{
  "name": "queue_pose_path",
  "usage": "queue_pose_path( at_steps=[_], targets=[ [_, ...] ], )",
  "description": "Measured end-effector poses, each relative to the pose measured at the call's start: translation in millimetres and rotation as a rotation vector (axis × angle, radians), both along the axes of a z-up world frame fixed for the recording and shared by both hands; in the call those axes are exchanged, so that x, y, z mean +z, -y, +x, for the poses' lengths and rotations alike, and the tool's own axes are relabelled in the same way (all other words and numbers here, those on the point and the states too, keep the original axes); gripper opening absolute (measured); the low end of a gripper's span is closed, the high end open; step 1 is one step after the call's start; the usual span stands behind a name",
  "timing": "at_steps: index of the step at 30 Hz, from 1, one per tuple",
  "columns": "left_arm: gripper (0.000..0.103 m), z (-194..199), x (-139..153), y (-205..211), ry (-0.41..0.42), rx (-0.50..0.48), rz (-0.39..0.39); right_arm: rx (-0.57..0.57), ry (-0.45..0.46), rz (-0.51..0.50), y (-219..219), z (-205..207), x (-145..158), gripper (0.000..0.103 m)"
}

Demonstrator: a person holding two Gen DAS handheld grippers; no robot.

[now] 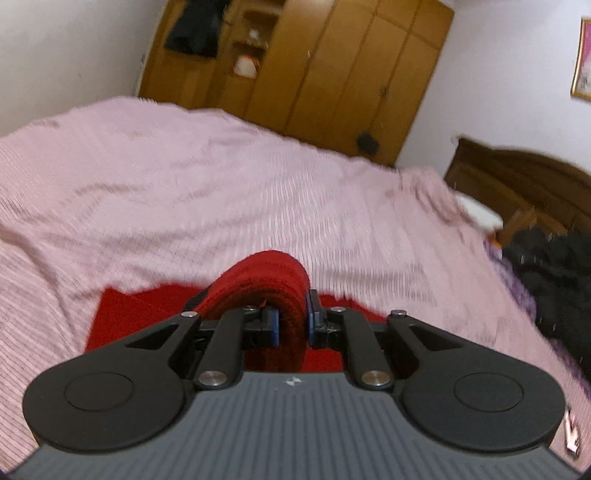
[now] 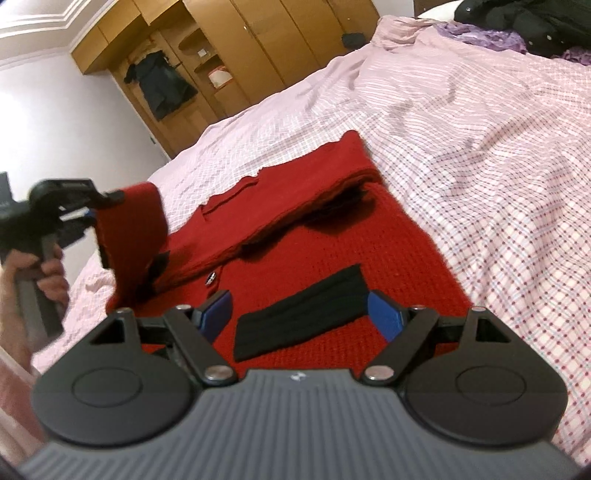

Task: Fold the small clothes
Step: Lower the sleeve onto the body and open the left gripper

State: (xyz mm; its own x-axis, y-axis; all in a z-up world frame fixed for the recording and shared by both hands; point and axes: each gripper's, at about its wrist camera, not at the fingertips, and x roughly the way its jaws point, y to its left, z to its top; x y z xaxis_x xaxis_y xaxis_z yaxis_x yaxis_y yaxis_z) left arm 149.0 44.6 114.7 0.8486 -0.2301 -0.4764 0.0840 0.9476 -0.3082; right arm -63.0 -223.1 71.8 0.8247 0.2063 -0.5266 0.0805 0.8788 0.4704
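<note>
A red knit cardigan [image 2: 332,243] with a black pocket band [image 2: 299,317] and a dark button lies partly folded on the pink checked bedspread [image 2: 480,147]. My left gripper [image 1: 291,317] is shut on a thick fold of the cardigan's red knit [image 1: 266,277], lifted off the bed. In the right wrist view the left gripper [image 2: 92,210] is at the left edge, a hand [image 2: 44,280] on its grip, and a red flap [image 2: 129,229] hangs from it. My right gripper [image 2: 301,314] stands open low over the black band, nothing between its blue pads [image 2: 384,317].
A wooden wardrobe [image 1: 332,66] with dark clothes hanging on it stands beyond the bed. A dark wooden headboard [image 1: 517,177] and a heap of black and purple clothing [image 2: 517,26] are at the bed's far right. The bedspread stretches wide to the cardigan's right.
</note>
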Motion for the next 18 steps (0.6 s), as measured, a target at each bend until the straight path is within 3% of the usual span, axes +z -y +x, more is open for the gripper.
queue_pose_path(
  at_steps=[8,10,12,18],
  targets=[
    [0.016,1.7,-68.6,18.6,-0.195,-0.101,-0.001,0.001,-0.026,-0.017,-0.3,1.0,-3.6,0.083],
    [0.025,-1.1,-76.2,17.2,-0.216,-0.106,-0.001,0.002,-0.028,-0.025,-1.4,0.5,-4.2,0.083],
    [0.041,-10.0,-77.7,18.5,-0.233,-0.093,0.023,0.005,-0.03,-0.033,-3.2,0.2,-4.4,0.083],
    [0.064,-50.7,-59.6,15.6,-0.223,-0.07,0.168,0.019,-0.034,-0.045,-7.2,-0.5,-3.2,0.083]
  ],
)
